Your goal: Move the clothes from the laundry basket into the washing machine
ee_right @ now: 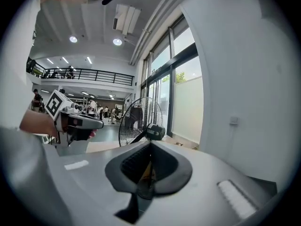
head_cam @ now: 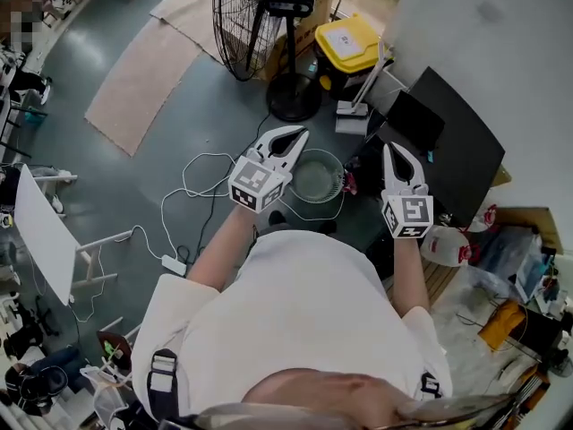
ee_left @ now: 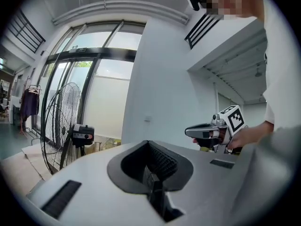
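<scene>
Hovering side by side, left gripper [head_cam: 298,136] and right gripper [head_cam: 395,149] both pinched shut, empty, laundry basket [head_cam: 315,153] rim between them, open floor [head_cam: 107,177] leftward.

The left arm [head_cam: 222,251] and right arm [head_cam: 410,274] reached forward. The left gripper [head_cam: 288,140] and right gripper [head_cam: 395,153] sat side by side, apart, pointing nearly level — each with jaws closed together, empty.

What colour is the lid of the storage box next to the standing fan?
Yellow. The lid shows best in the head view.
</scene>
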### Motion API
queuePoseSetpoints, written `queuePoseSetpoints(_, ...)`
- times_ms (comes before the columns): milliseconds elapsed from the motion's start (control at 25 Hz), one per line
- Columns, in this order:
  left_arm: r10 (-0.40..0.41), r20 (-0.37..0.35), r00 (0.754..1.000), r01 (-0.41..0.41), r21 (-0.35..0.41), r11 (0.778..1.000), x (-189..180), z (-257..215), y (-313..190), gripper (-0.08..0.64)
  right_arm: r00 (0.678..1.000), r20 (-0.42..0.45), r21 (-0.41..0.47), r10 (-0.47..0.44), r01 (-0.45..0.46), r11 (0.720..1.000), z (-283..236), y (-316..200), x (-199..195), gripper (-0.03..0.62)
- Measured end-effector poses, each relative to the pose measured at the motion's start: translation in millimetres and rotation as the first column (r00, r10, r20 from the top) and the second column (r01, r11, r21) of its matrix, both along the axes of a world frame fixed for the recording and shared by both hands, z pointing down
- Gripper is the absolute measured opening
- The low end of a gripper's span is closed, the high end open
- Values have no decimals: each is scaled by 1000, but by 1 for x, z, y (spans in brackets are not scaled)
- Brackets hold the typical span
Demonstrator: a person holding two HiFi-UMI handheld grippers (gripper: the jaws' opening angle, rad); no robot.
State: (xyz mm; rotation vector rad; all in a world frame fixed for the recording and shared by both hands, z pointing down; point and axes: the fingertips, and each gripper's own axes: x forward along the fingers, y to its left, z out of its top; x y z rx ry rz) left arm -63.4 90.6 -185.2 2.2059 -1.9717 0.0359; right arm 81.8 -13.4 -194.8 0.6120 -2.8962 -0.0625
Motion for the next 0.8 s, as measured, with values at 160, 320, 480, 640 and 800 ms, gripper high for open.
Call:
queuePoseSetpoints(160,4,5,1000,-4,3,1000,2,-5,-2,6,1000,1,-1,-10,10,1000,-5,1,3,11)
queuePoseSetpoints(320,8,7,1000,-8,-2,1000,2,-4,-1,6,1000,8,-5,1,-1,1000,-6,-2,5,11)
queuePoseSetpoints(480,5,1,1000,-5,2,1000,2,-6,-1,6,1000,17,-3,3,-3,1000,-12,-2,6,11)
queuePoseSetpoints(640,-1,-8,1000,1,2,1000,2,-5,-4,6,1000,18,-7,-2,2,1000,-11,-5,4,11)
queuePoseSetpoints(800,5,-6,1000,-5,3,1000,4,-4,-6,6,1000,20,-7,-8,8,1000,-11,-5,2,11)
